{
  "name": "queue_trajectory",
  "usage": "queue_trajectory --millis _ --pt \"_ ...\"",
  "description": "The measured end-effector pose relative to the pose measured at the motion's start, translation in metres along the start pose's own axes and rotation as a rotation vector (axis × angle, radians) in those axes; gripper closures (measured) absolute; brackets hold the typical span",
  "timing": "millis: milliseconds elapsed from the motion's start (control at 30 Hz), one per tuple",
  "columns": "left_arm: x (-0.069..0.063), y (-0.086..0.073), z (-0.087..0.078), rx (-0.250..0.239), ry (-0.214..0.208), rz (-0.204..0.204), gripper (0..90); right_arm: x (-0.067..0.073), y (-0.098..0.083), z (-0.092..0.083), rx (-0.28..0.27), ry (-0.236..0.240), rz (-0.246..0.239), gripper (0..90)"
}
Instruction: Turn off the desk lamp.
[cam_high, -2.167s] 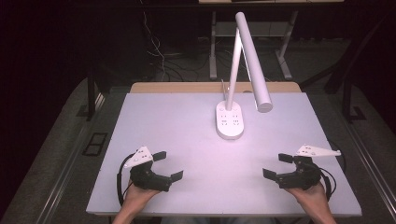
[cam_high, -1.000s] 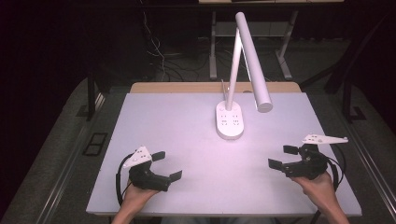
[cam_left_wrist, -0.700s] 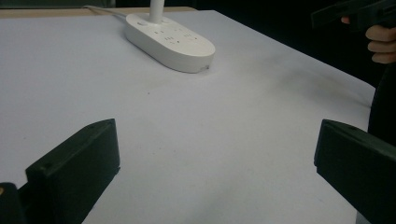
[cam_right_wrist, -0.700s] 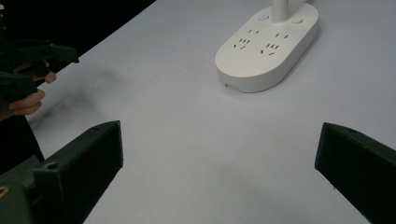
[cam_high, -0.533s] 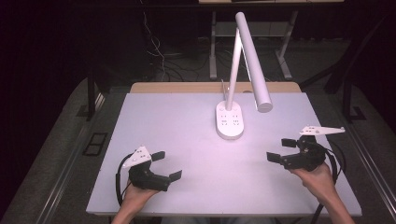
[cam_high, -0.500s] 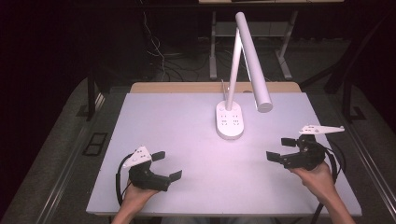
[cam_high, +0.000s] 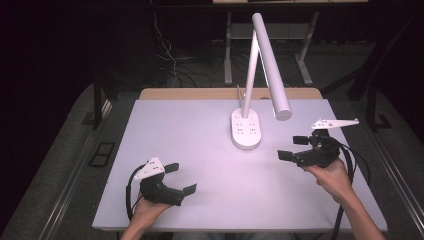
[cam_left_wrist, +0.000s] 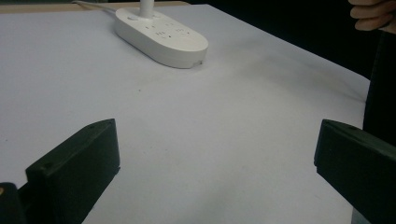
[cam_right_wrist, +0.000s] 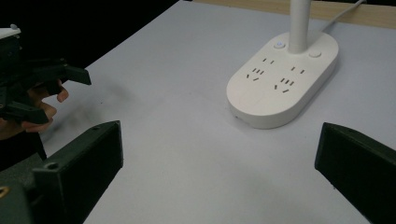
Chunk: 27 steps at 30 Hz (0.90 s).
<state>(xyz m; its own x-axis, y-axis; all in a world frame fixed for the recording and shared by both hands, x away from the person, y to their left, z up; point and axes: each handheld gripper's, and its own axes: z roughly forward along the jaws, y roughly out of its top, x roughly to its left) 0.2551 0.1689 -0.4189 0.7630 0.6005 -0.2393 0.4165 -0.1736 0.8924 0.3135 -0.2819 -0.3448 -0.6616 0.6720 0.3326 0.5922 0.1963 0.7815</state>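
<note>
A white desk lamp stands at the back middle of the white table (cam_high: 190, 135). Its oval base (cam_high: 246, 130) carries sockets and buttons, and its long head (cam_high: 272, 75) slants to the right. My left gripper (cam_high: 181, 178) rests open near the front left edge, nothing between its jaws. My right gripper (cam_high: 292, 148) hovers open to the right of the base, pointing left, empty. In the left gripper view the base (cam_left_wrist: 161, 35) lies far ahead of the open gripper (cam_left_wrist: 215, 172). The right gripper view has the base (cam_right_wrist: 282, 79) close ahead of the open gripper (cam_right_wrist: 217, 172).
A wooden strip (cam_high: 200, 94) borders the table's back edge. Cables (cam_high: 170, 65) and desk legs lie on the dark floor beyond. The lamp's cord (cam_right_wrist: 345, 9) trails off behind the base. The left gripper (cam_right_wrist: 63, 96) and its hand sit at the right gripper view's left.
My right gripper has risen and moved forward and a little left, toward the lamp base. The left gripper has stayed put.
</note>
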Motion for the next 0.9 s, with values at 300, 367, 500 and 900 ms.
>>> queue_trajectory --millis 300,367,500,900 --pt "0.000 0.000 0.000 0.004 -0.001 0.004 0.0 -0.001 0.023 0.010 0.012 -0.004 -0.040 1.0" --pt "0.000 0.000 0.000 0.004 -0.001 0.004 0.0 -0.002 0.026 0.011 0.011 -0.007 -0.042 1.0" --pt "0.001 0.000 0.000 0.005 -0.002 0.002 0.0 -0.005 0.032 0.015 0.011 -0.013 -0.046 1.0" --pt "0.002 0.000 0.000 0.004 -0.005 0.000 0.0 -0.016 0.052 0.030 0.024 -0.013 -0.046 1.0"
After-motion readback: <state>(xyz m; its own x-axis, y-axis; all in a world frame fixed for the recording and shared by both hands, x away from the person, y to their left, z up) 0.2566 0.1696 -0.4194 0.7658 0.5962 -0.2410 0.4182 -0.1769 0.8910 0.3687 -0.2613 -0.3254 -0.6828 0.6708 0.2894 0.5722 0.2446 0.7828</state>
